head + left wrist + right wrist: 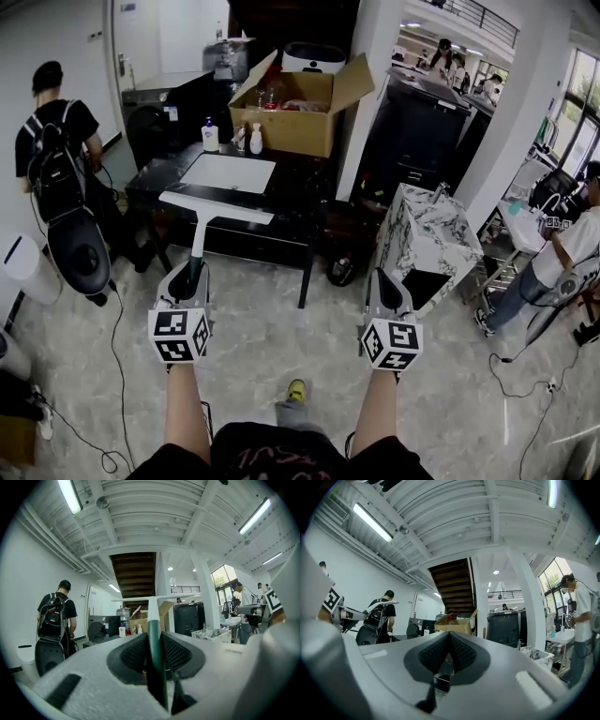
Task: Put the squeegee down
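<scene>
We carry two tools: the left tool [191, 274], centre left, clamps one squeegee [217, 206] by its handle; the right tool [387, 279], centre right, is pressed together, empty.

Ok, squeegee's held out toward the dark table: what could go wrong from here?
The left gripper holds the squeegee only by its handle's end, so the wide blade could swing or slip. The blade might knock the bottles on the table. The floor cable is a trip hazard.
</scene>
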